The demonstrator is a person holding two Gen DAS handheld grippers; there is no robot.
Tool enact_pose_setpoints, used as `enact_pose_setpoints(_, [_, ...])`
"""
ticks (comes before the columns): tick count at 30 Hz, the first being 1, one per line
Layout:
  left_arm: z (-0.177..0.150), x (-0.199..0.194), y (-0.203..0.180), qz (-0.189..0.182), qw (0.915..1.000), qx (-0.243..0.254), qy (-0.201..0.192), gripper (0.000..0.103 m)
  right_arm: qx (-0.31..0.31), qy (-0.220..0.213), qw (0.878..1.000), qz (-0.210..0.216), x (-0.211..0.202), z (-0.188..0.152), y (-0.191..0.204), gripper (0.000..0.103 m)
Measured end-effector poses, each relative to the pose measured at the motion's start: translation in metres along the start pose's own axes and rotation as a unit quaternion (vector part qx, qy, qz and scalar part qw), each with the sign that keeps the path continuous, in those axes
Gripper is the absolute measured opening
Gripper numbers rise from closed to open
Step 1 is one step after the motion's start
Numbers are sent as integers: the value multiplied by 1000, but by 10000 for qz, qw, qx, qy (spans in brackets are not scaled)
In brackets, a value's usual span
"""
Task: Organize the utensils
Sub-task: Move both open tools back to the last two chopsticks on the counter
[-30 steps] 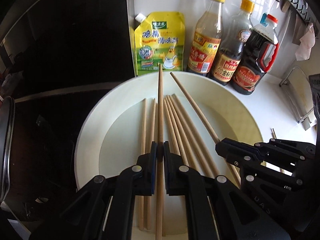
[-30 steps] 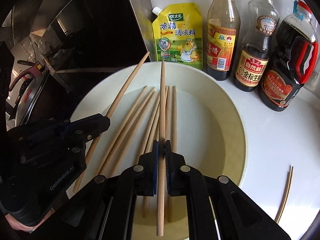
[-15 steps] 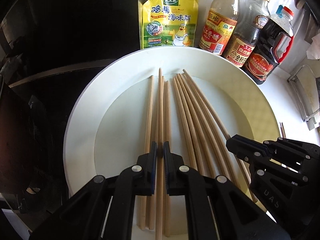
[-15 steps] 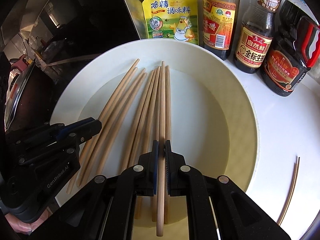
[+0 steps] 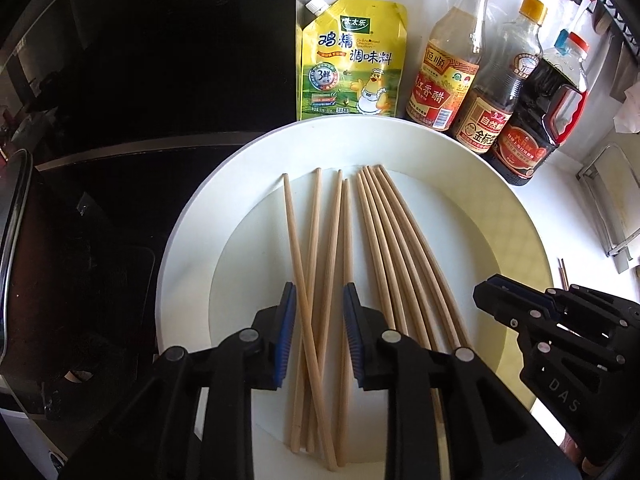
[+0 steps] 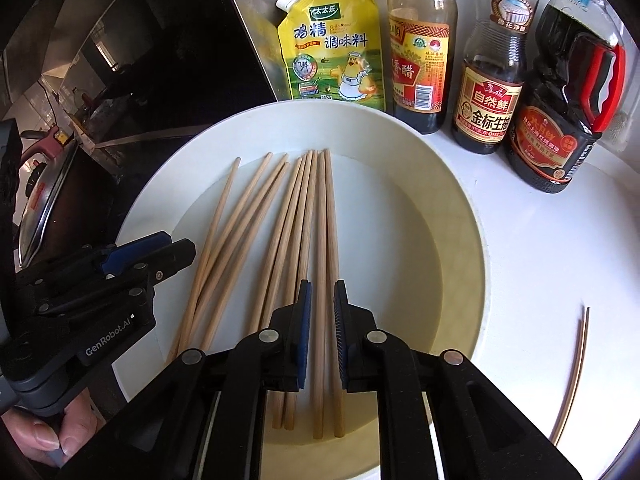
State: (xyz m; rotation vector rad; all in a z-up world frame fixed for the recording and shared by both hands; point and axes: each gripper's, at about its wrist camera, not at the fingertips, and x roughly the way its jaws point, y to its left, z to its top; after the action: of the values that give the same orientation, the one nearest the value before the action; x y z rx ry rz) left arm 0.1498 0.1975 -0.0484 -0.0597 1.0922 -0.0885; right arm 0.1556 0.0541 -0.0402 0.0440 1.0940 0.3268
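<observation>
A yellow seasoning pouch and three sauce bottles stand on the white counter.

The white plate fills most of the counter in front, its raised rim walling in the chopsticks. Along the counter's back edge a yellow pouch and three bottles stand close together, just beyond the plate's far rim, leaving no gap to pass. To the plate's right the counter lies bare except for two thin sticks. On the left, the black stove borders the plate.
</observation>
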Motion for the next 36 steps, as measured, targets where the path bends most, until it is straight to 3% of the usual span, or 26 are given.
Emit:
enact_pose_setpoints(5, [-2, -9, -3, -1, 10000, 21, -70, 28, 5, -87, 10000, -11, -12, -4, 0, 11])
enact_pose_setpoints(12, [-9, -33, -9, 2, 9996, 3, -298, 51, -8, -333, 9994, 1, -40, -17, -2, 11])
enact_pose_setpoints(26, [-32, -62, -57, -54, 9985, 288, -459, 54, 227, -576, 9981, -68, -79, -59, -33, 16])
enact_pose_setpoints(29, [-36, -65, -70, -110, 9983, 346, -463, 56, 330, -588, 9976, -130, -86, -71, -48, 21])
enact_pose_setpoints(36, [-46, -64, -108, -277, 9974, 529, -406, 59, 647, -557, 9957, -359, -101, -93, -92, 22])
